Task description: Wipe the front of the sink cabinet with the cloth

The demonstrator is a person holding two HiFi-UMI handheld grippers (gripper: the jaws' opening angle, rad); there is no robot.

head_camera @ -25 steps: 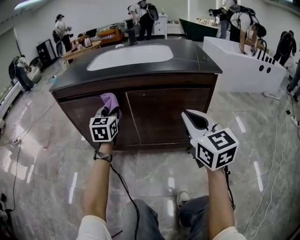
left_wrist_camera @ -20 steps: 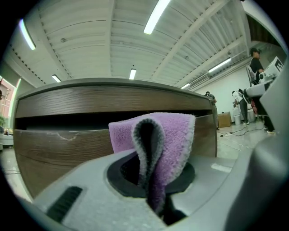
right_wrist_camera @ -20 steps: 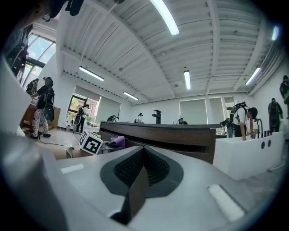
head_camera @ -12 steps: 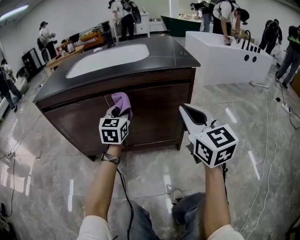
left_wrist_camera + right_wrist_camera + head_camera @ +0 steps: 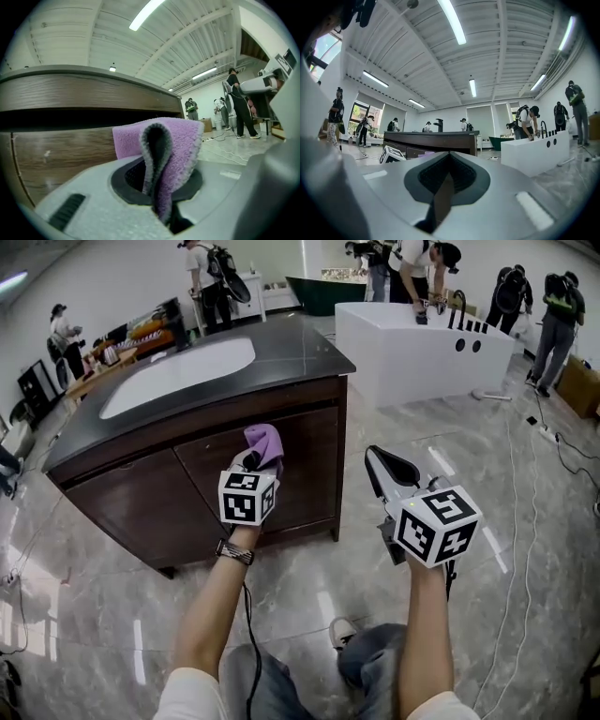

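Observation:
The dark wood sink cabinet (image 5: 187, 474) stands ahead, topped by a black counter with a white basin (image 5: 178, 371). My left gripper (image 5: 258, 454) is shut on a folded purple cloth (image 5: 265, 441), held at the right-hand door (image 5: 309, 465), touching it or just short of it. In the left gripper view the purple cloth (image 5: 161, 154) sticks up from the closed jaws, with the cabinet front (image 5: 61, 154) right behind. My right gripper (image 5: 389, 470) hangs shut and empty to the right of the cabinet, off its corner; its jaws (image 5: 445, 187) meet with nothing between them.
A white bathtub (image 5: 422, 343) with black taps stands at the back right, with several people around it. Cables (image 5: 544, 446) trail over the glossy marble floor on the right. More people and a cluttered table (image 5: 122, 343) are at the far left.
Both grippers now sit further right along the cabinet front; the cloth has gone from the left door past the middle seam to the right door. The right gripper now hangs past the cabinet's corner.

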